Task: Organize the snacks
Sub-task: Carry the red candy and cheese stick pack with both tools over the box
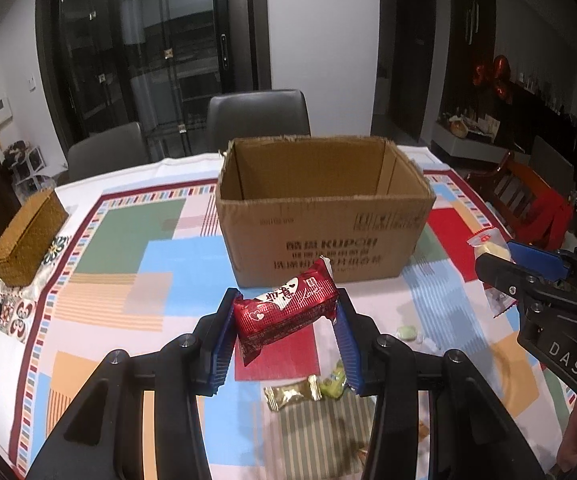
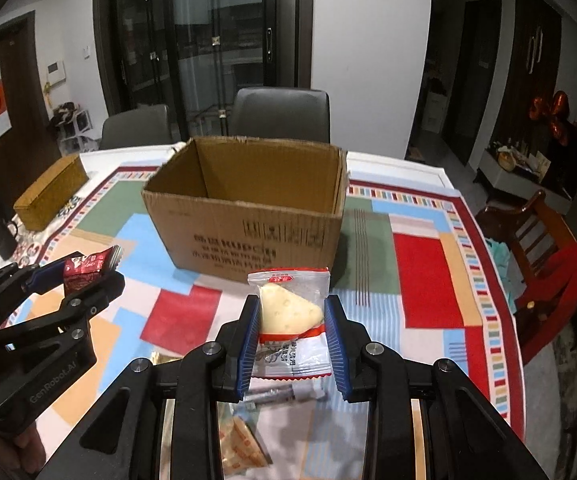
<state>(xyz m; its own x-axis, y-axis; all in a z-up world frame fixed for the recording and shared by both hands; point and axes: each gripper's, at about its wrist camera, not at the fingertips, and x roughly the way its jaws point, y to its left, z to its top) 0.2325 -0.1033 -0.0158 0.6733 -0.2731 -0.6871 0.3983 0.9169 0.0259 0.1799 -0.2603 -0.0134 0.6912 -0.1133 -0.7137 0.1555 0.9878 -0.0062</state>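
Observation:
My left gripper (image 1: 286, 304) is shut on a red foil snack pack (image 1: 284, 312), held above the table in front of an open cardboard box (image 1: 324, 236). My right gripper (image 2: 291, 308) is shut on a clear packet holding a pale wedge-shaped cake (image 2: 288, 312), also lifted before the same cardboard box (image 2: 248, 236). Each gripper shows in the other's view: the right gripper (image 1: 500, 258) at the right with its packet, the left gripper (image 2: 76, 276) at the left with the red pack. Loose sweets remain on the cloth: a gold-wrapped candy (image 1: 292, 394) and a green one (image 1: 334, 380).
A patterned tablecloth (image 1: 128, 232) covers the table. A woven box (image 1: 28, 240) and a dark mug (image 2: 2, 236) stand at the far left. Grey chairs (image 1: 256, 116) stand behind the table, a wooden chair (image 2: 544, 252) at the right. More wrapped snacks (image 2: 244, 444) lie below the right gripper.

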